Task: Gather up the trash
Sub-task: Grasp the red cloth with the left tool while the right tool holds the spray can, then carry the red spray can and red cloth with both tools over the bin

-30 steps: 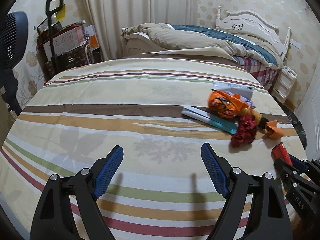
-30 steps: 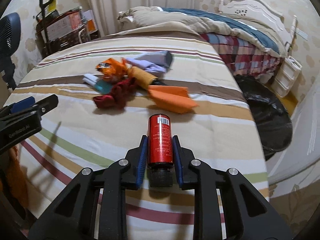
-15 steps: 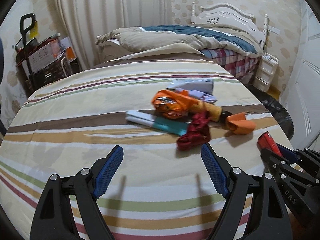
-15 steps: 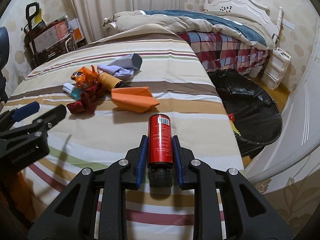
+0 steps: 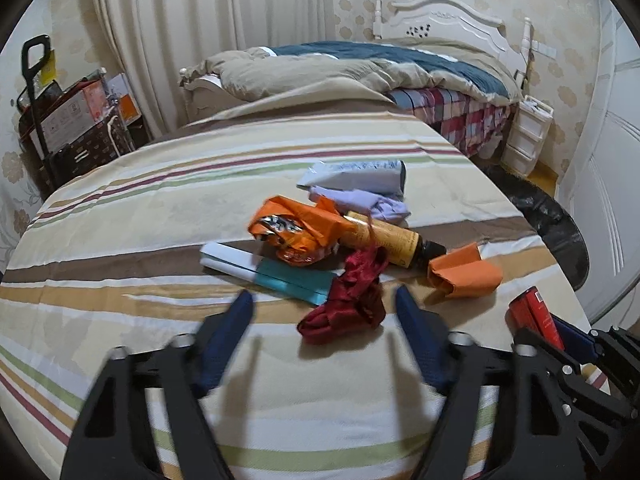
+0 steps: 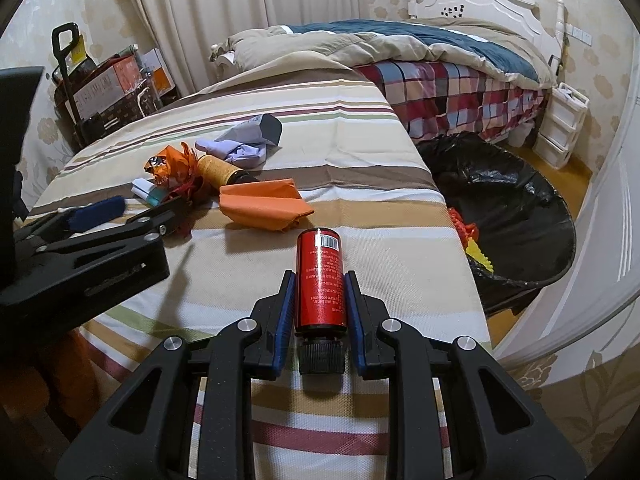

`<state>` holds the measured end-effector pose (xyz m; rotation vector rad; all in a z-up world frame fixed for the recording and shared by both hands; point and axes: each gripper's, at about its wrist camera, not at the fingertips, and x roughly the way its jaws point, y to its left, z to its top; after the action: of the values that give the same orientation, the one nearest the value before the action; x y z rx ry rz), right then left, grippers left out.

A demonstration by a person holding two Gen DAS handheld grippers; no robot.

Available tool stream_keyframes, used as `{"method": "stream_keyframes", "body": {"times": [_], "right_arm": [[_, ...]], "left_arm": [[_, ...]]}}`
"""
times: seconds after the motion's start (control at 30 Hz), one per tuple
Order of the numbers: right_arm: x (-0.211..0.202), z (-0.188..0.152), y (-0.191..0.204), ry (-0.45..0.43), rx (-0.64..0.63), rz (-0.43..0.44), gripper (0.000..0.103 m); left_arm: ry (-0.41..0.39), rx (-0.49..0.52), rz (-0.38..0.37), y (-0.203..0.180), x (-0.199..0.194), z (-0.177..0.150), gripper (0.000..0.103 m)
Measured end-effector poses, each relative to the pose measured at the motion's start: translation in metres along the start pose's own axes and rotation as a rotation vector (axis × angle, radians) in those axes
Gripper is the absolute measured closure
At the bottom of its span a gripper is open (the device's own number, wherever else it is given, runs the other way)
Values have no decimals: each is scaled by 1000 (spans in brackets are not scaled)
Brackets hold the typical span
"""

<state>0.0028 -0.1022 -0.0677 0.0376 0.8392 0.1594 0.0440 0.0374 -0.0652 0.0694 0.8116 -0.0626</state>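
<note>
My right gripper (image 6: 319, 280) is shut on a red can (image 6: 320, 280), held above the striped cloth near the table's right edge; the can also shows in the left wrist view (image 5: 536, 314). My left gripper (image 5: 324, 308) is open and empty, just short of a crumpled dark red cloth (image 5: 352, 300). Behind it lie a white and teal box (image 5: 272, 270), an orange snack bag (image 5: 296, 228), a yellow bottle (image 5: 390, 238), an orange paper (image 5: 464, 272) and a lilac cloth (image 5: 368, 204). A black trash bag (image 6: 512, 208) stands open on the floor to the right.
The table wears a striped cloth (image 5: 160, 216). A bed with a beige and blue quilt (image 5: 360, 68) stands behind it. A white drawer unit (image 5: 528, 128) is at the back right. A cart with boxes (image 5: 72, 120) is at the back left.
My left gripper has swung right and forward toward the trash pile and is blurred. My right gripper, still holding the red can, has turned right, so the trash bag shows more.
</note>
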Motion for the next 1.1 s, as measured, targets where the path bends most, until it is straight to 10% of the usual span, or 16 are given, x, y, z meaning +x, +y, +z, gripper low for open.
{"method": "stream_keyframes", "body": {"times": [0.27, 1.1], "right_arm": [[-1, -1, -1, -1, 1, 3, 79], [-27, 11, -12, -65, 36, -16, 80]], "left_arm": [[25, -20, -73, 5, 0, -5, 72], [-58, -22, -163, 6, -46, -10, 74]]}}
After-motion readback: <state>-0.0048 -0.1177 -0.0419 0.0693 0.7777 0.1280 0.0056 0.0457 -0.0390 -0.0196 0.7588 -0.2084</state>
